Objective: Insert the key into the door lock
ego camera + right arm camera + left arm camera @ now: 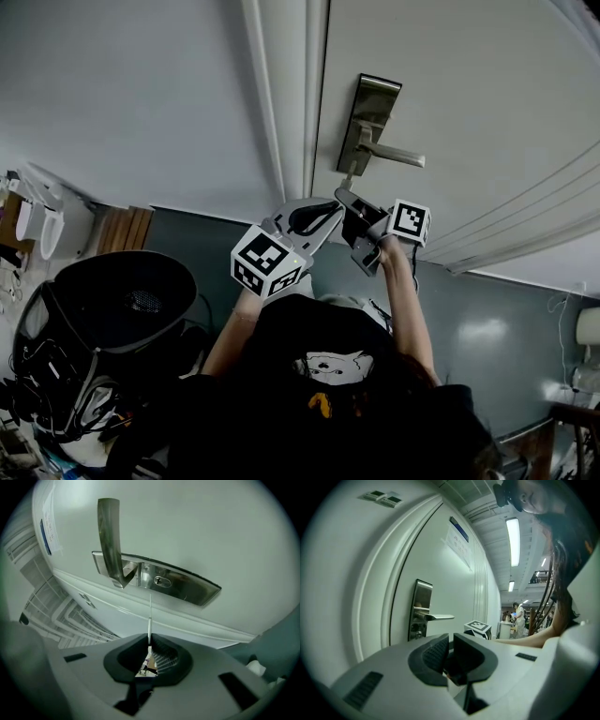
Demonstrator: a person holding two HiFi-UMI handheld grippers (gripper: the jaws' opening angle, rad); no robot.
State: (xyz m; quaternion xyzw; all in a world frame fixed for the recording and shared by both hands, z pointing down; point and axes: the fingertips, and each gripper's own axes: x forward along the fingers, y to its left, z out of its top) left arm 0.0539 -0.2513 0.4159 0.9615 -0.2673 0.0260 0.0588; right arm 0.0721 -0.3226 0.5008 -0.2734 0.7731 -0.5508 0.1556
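The steel lock plate [370, 120] with its lever handle [398, 155] is on the white door. My right gripper [350, 199] is just below the plate, shut on the key [150, 616]. The key shows edge-on as a thin blade. Its tip points at the keyhole [159, 580] and stops a little short of it. The handle [108, 541] is to the left of the keyhole in the right gripper view. My left gripper [330, 214] hangs beside the right one, its jaws together with nothing seen between them. From the left gripper [450, 651] view the lock plate [421, 609] is ahead on the left.
The door frame [281, 94] runs just left of the lock, with white wall [122, 94] beyond. A black chair with bags [112, 309] stands on the grey floor [506, 328] at lower left. A paper notice [457, 541] is on the door. A person [518, 616] stands far down the hall.
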